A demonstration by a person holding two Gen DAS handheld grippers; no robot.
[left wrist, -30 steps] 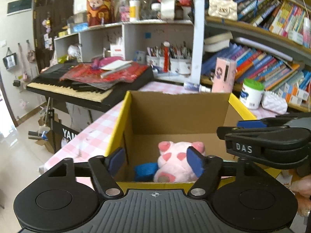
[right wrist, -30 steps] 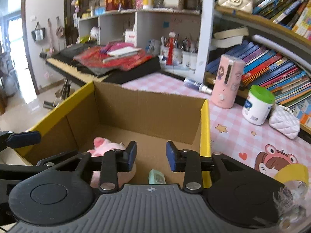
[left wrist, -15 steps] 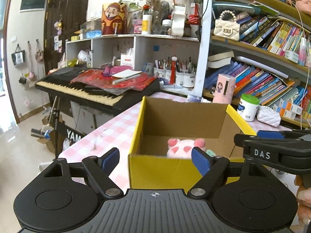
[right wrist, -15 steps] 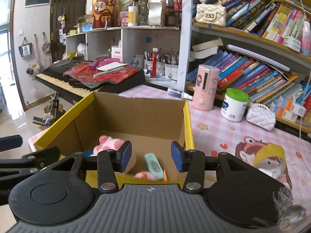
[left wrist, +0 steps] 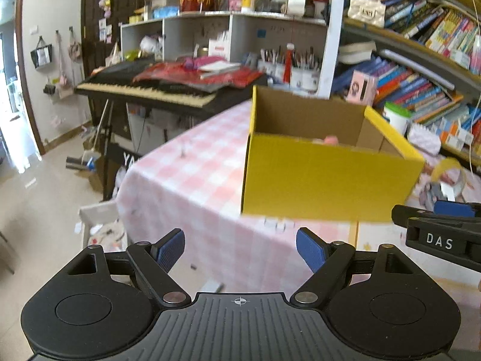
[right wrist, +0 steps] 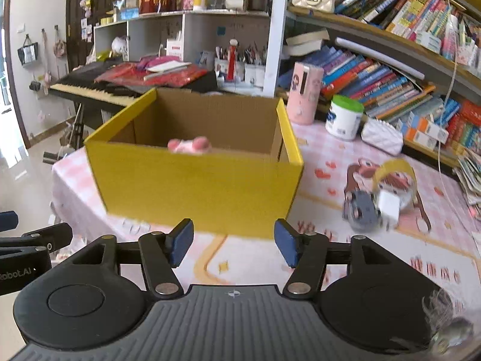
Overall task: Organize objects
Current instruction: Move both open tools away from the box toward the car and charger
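Both claws hang over the pink checked bench (left wrist: 192,174) with nothing in them: left claw (left wrist: 240,248) is spread wide, right claw (right wrist: 234,245) has just been opening. Yellow box (right wrist: 195,180) sits ahead with a pink plush (right wrist: 188,145) poking up inside.

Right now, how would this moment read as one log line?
left gripper: open, empty | right gripper: just opening, empty | pink plush: in yellow box
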